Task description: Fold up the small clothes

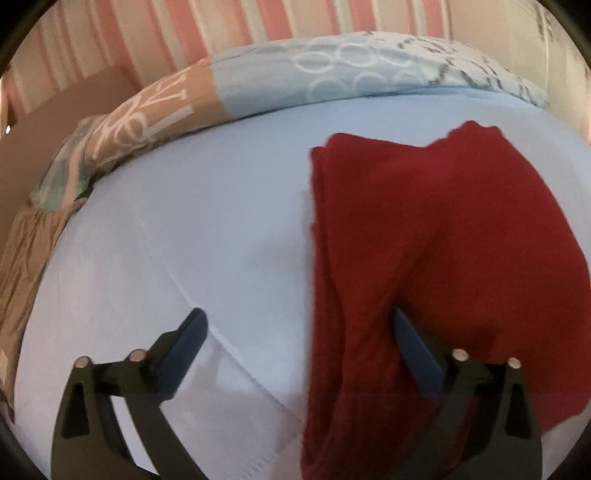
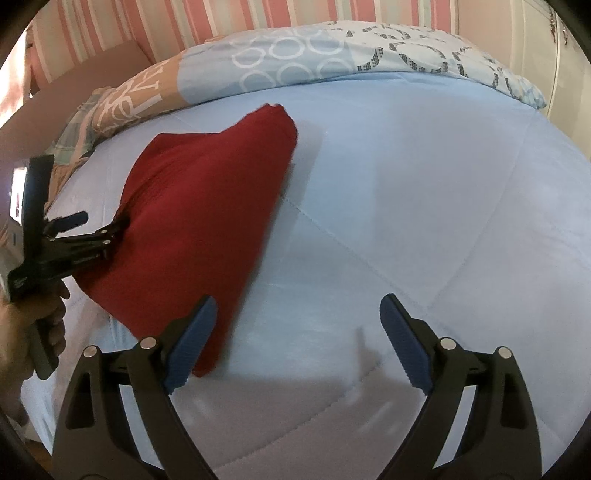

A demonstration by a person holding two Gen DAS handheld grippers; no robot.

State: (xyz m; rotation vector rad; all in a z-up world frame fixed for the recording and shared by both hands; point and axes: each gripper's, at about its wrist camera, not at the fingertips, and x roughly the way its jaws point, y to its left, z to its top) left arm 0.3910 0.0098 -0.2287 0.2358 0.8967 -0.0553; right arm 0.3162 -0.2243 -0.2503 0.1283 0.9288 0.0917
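A dark red garment [image 1: 436, 251] lies folded on the light blue quilt [image 1: 207, 236]; it also shows in the right wrist view [image 2: 199, 206]. My left gripper [image 1: 299, 332] is open, its right finger [image 1: 417, 350] resting over the garment's near edge and its left finger [image 1: 184, 347] over bare quilt. In the right wrist view the left gripper [image 2: 99, 229] reaches in at the garment's left edge. My right gripper [image 2: 299, 332] is open and empty, just right of the garment's near corner, its left finger [image 2: 192, 347] next to the cloth.
A patterned blue, tan and white duvet [image 1: 295, 74] is bunched along the far side of the bed, also in the right wrist view [image 2: 295, 55]. A pink striped wall [image 2: 184, 26] stands behind. The bed's left edge [image 1: 22, 258] drops off.
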